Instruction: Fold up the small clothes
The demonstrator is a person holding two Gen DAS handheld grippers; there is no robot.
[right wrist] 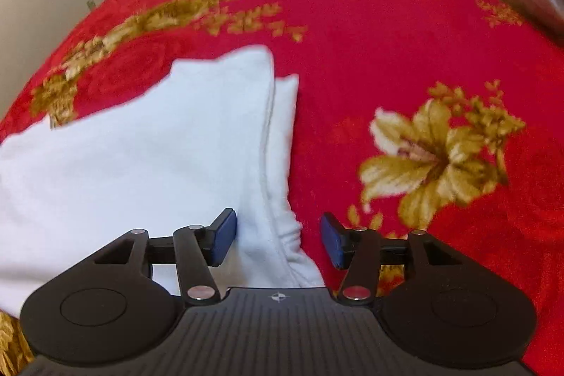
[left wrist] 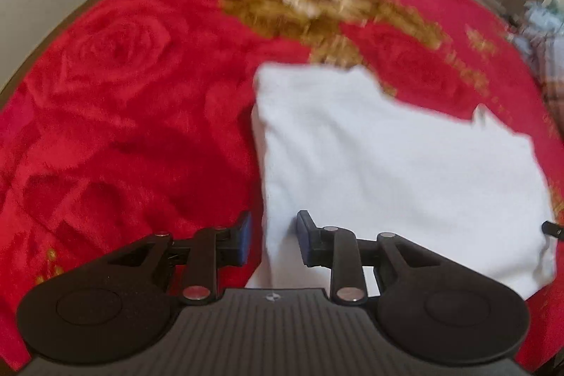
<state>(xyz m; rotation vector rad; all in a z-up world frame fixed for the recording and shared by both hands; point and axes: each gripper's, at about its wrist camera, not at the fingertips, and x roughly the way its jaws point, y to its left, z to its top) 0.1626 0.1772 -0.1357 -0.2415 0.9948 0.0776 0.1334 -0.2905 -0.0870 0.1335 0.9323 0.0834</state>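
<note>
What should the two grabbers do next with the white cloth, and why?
Probably close both on the near corners. The left gripper and right gripper are open, each straddling an edge of the white cloth, so neither holds it yet.

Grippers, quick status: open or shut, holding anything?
Left tool: open, holding nothing; it straddles the left edge of the white garment.
Right tool: open, holding nothing; the garment's right edge lies between its pads.
</note>
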